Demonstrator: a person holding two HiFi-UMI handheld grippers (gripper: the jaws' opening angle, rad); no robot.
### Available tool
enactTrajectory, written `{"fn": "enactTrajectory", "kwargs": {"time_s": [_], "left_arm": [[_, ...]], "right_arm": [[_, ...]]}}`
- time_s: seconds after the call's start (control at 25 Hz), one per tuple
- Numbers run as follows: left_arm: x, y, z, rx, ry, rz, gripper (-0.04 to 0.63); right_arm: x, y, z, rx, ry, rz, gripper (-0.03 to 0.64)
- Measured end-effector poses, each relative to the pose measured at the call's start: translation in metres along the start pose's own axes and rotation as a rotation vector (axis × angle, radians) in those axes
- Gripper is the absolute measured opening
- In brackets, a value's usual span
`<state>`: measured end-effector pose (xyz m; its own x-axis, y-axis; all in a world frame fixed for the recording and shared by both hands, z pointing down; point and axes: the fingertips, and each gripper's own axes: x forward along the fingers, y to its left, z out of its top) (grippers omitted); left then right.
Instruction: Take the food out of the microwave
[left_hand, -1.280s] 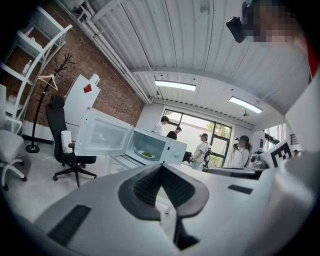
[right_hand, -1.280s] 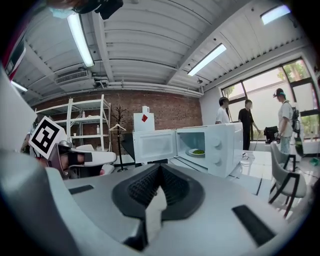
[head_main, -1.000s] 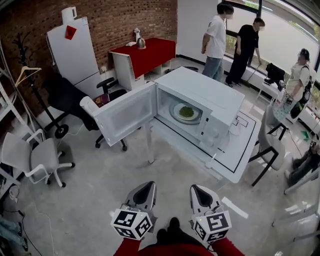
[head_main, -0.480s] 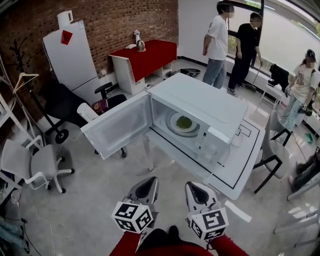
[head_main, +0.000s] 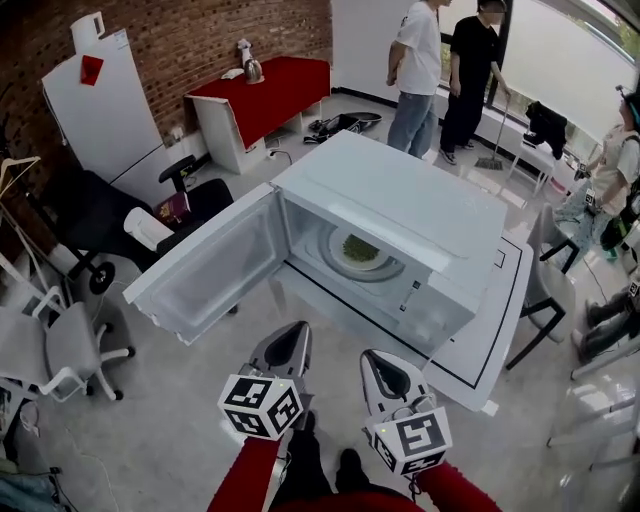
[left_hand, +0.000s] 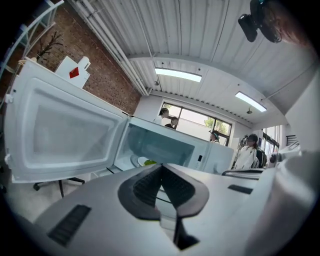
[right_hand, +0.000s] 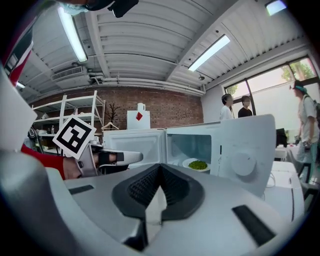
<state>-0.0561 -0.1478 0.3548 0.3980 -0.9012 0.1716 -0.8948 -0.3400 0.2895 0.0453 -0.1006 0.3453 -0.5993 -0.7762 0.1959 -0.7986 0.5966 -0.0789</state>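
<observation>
- Head view: white microwave (head_main: 400, 225) on a white table (head_main: 500, 310), at about 1 o'clock from the 2 grippers.
- Microwave door (head_main: 205, 275) swung fully open, hanging out toward 9 o'clock.
- Inside the cavity: 1 plate (head_main: 385, 268) lying flat on the floor, with a heap of green food (head_main: 360, 248) on it. Food not yet out. Right gripper view shows the same plate and food (right_hand: 198, 164) just inside the opening.
- Left gripper (head_main: 293, 330) low in the frame at 6 o'clock, short of the door and well apart from the plate. Left gripper view: jaws together at the tips (left_hand: 161, 169), nothing between them.
- Right gripper (head_main: 374, 356) just beside it at its 3 o'clock, short of the table edge. Right gripper view: jaws together (right_hand: 160, 169), nothing held.
- Both held by red-sleeved arms; each marker cube sits at the rear.
- Surroundings: grey office chair (head_main: 60, 345) at 9 o'clock, red-topped counter (head_main: 265, 85) at 11 o'clock against the brick wall, 2 people (head_main: 415, 60) standing by the window at 12 to 1 o'clock.
</observation>
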Motion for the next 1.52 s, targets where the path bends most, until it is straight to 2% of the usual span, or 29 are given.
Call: {"fn": "enactTrajectory", "kwargs": {"time_s": [0.44,0.64,0.84,1.08,1.24,1.4,1.52], "left_arm": [[0.093,0.047,0.008,-0.030,0.102,-0.156,0.012],[0.126,0.061,0.000,-0.027,0.139,-0.194,0.012],[0.152,0.063,-0.012,-0.022,0.183,-0.221,0.014],[0.177,0.060,-0.007,-0.064,0.192,-0.244,0.044],[0.183,0.063,-0.006,-0.145,0.209,-0.278,0.105],[0.195,0.062,-0.009,-0.142,0.231,-0.291,0.128],[0.204,0.062,-0.013,-0.172,0.256,-0.297,0.145]], "right_arm": [[0.076,-0.011,0.007,0.072,0.055,-0.161,0.014],[0.100,-0.030,0.003,0.005,0.026,-0.231,0.014],[0.115,-0.049,0.000,0.016,0.020,-0.292,0.014],[0.126,-0.067,-0.009,0.064,0.069,-0.317,0.014],[0.132,-0.070,-0.011,0.044,0.099,-0.333,0.014],[0.138,-0.078,-0.013,0.033,0.101,-0.336,0.014],[0.142,-0.080,-0.013,0.012,0.107,-0.324,0.014]]}}
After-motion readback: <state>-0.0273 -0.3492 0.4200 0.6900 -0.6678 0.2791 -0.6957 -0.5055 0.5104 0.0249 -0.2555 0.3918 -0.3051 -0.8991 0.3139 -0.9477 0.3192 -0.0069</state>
